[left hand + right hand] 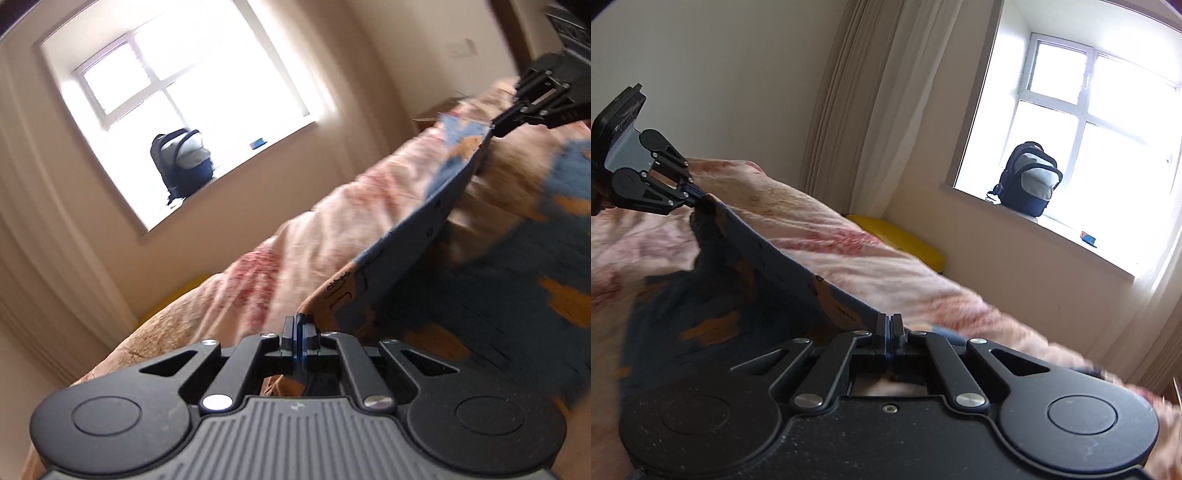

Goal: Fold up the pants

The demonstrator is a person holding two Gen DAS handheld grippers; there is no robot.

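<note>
Blue-and-orange pants (pixel 436 229) hang stretched between 2 grippers above the bed (pixel 258 266).
Left wrist view: the left gripper (pixel 299 332) fingers are clenched on 1 corner of the taut edge, the right gripper (pixel 498 123) on the far corner; a harder pull apart could tear thin cloth free. Right wrist view: the right gripper (pixel 889 330) pinches little fabric, so the hanging pants (pixel 746 280) could drop crooked.

The air above the bed (pixel 886 266) is open, so a hand can pass there. The pants (pixel 768 266) stretch tight between both tongs and block the middle. A yellow thing (pixel 905 236) fills the gap by the wall
</note>
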